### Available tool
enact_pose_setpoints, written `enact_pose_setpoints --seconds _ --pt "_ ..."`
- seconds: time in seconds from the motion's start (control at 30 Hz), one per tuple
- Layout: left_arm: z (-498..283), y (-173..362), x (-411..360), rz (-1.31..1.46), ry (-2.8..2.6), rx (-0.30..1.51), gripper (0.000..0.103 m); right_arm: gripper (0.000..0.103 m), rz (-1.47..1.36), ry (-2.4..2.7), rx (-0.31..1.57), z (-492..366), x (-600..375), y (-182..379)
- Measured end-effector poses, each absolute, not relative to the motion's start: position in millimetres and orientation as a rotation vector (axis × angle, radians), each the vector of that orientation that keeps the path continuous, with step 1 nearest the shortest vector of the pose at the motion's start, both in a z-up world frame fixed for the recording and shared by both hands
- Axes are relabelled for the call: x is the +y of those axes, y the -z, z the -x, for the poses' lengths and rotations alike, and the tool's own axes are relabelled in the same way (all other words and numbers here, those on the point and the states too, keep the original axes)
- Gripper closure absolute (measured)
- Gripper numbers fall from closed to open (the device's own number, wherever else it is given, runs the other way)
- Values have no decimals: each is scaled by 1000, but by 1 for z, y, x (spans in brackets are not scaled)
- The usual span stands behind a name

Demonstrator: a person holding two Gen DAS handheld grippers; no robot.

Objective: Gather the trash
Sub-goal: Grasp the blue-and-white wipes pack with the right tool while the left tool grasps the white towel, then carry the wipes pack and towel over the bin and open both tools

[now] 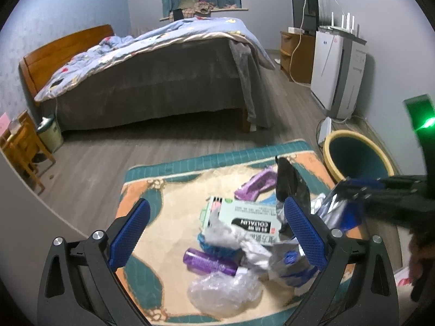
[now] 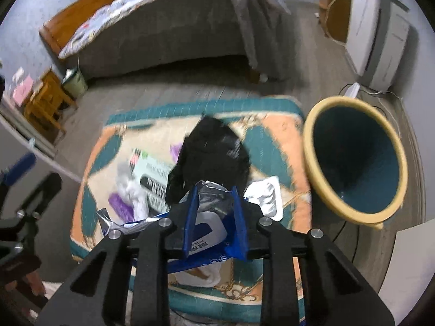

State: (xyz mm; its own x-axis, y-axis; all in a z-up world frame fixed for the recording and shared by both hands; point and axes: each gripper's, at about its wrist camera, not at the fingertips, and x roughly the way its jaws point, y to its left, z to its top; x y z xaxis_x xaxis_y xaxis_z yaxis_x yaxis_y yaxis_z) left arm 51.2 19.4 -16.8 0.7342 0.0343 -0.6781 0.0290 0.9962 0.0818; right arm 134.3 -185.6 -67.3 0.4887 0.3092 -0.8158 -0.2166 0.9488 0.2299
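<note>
On my left side, the left gripper (image 1: 217, 233) hangs over the rug (image 1: 152, 179) with its jaws spread wide and nothing between the blue pads (image 1: 130, 231); I hold it there, I'd say, so it is ready for the next piece once my other hand is done. Below it lies the pile, which is why I'm parked right over it: a bubble wrap wad (image 1: 223, 290) nearest me, a purple tube (image 1: 209, 263) just beyond, crumpled grey wrappers against a pale green box (image 1: 244, 217), and a purple packet (image 1: 255, 187) farther back. Moving across, a black bag (image 2: 209, 152) stands crumpled past the box. Now the right gripper (image 2: 214, 212): its jaws are pulled in narrow and pinch a blue-and-silver foil pouch (image 2: 209, 225), the foil bunched up between the pads, so that piece is in hand and lifted clear of the heap. A white sachet (image 2: 263, 198) sits on the rug just right of the pouch. Farthest right the bin (image 2: 353, 160) stands open off the rug's edge, close beside the mess, placed near so each carry is short. My guess: the pouch goes in there next.
</note>
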Motion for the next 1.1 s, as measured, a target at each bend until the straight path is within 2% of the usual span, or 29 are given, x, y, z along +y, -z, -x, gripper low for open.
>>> enact_pose_setpoints --seconds 0.3,0.67,0.7,0.77,0.93,1.0,1.1 --pt "-88 31 12 -51 34 777 6 79 -97 -164 894 -158 -237 32" --pt "-117 68 -28 -20 181 880 9 79 -168 -56 900 -184 -293 39" --pt "-117 72 -34 -25 196 890 11 79 -167 -53 905 -185 -295 41" --pt "-115 83 -47 -42 240 927 25 79 -165 -47 914 -186 -296 44" --pt "-103 115 -76 -126 324 1030 31 79 -165 -48 927 -189 -297 48" --pt "-102 129 -87 -220 324 1069 38 79 -167 -55 922 -190 -297 47" --pt "-100 143 -90 -283 317 1118 62 79 -154 -62 911 -190 -295 43"
